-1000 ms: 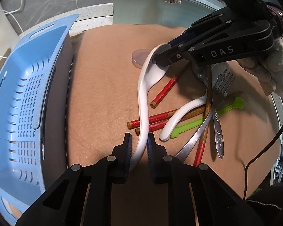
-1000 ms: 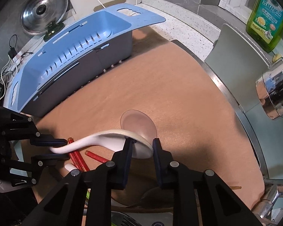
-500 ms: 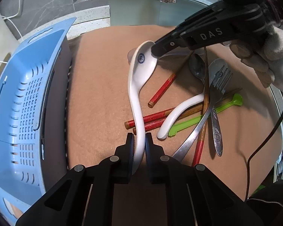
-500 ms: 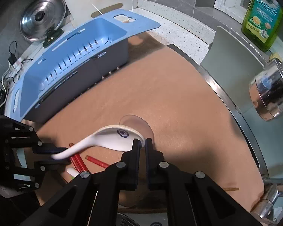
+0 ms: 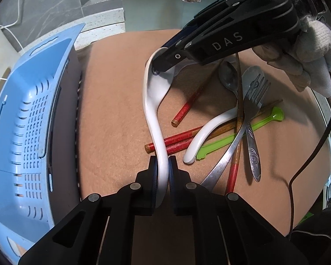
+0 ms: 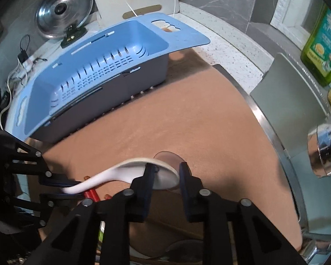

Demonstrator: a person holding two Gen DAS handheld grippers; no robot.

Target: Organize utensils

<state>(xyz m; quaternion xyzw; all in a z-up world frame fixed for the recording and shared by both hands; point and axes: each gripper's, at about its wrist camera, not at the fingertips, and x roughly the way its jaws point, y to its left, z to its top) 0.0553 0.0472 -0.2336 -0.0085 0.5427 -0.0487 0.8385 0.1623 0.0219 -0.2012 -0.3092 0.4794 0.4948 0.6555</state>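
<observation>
One mat (image 5: pixel 112 114): bare brown stretch between basket and utensil pile.
Basket (image 6: pixel 94 66): blue, along the mat's edge, well apart from the pile.
White spoon (image 5: pixel 153 101): lifted, spanning both grippers.
Left gripper (image 5: pixel 163 172): clamped on the spoon's handle.
Right gripper (image 6: pixel 165 176): jaws just opening, straddling the bowl.
</observation>
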